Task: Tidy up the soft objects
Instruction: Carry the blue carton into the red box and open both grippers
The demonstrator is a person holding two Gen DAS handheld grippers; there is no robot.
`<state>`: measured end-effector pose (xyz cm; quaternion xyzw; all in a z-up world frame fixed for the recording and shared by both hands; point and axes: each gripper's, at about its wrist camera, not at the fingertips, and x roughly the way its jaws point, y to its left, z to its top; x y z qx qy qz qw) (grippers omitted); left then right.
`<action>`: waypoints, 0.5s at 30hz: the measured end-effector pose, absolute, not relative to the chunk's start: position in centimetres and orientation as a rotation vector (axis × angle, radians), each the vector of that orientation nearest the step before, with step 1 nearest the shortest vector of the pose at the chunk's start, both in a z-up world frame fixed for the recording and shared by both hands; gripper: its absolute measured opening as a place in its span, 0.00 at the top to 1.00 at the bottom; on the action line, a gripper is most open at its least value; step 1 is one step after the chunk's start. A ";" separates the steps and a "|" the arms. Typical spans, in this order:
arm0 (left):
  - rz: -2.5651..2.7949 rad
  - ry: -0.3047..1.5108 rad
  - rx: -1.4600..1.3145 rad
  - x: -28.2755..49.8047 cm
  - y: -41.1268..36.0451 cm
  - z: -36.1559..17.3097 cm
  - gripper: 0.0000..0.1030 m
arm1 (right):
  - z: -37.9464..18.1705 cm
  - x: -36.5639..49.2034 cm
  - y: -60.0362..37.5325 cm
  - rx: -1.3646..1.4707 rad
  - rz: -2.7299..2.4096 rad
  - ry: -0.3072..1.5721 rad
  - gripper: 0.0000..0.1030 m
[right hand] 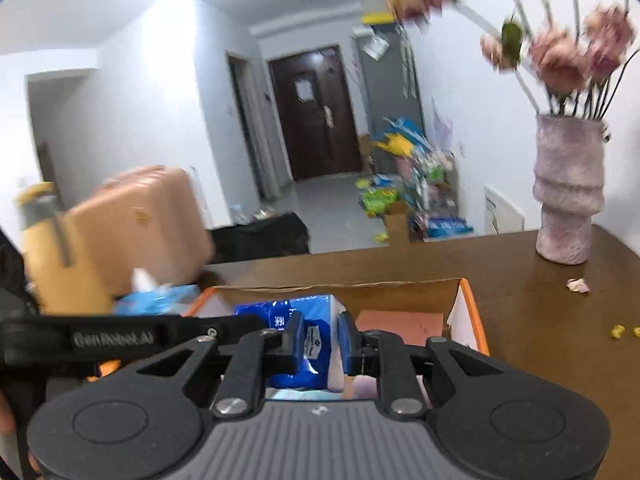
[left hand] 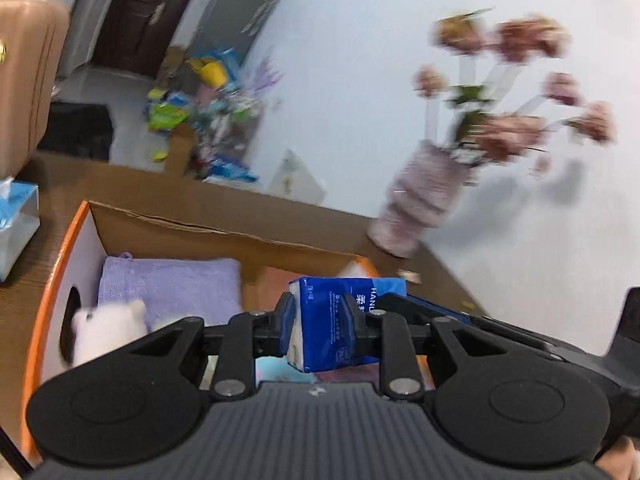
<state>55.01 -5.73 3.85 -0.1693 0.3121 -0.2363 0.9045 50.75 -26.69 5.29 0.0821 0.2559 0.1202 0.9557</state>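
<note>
Though much of both views is smeared by blur, the left tongs (left hand: 322, 326) plainly pinch a blue tissue pack (left hand: 340, 320), their pads pressed into its sides, and the right tongs (right hand: 320, 340) grip the same blue pack (right hand: 300, 320) from its other end. The pack hangs above the open cardboard box (left hand: 224, 236) with orange edges that stands on the brown worktop (right hand: 520, 300). Its lower end is hidden behind the tongs' bodies, and its print is too blurred to read in full. Inside the box lies a folded purple towel (left hand: 168, 284), and near it a white fluffy thing (left hand: 108, 330) too blurred to identify. The box floor beneath the pack is mostly covered by the tongs. A pale ribbed vase (right hand: 566, 196) of pink flowers stands on the worktop beyond the box. A light blue tissue box (left hand: 16, 224) is cut off at the left view's edge.
</note>
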 end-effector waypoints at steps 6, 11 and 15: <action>-0.378 0.804 -0.226 58.9 -6.5 -0.9 0.88 | -0.4 58.6 -23.5 0.089 0.225 0.712 0.91; -0.379 0.801 -0.234 58.9 -5.5 -1.1 0.88 | -2.1 60.3 -23.0 0.107 0.261 0.819 0.91; -0.395 0.794 -0.182 58.7 -6.3 -0.7 0.86 | -2.4 61.5 -23.8 0.170 0.260 0.889 0.87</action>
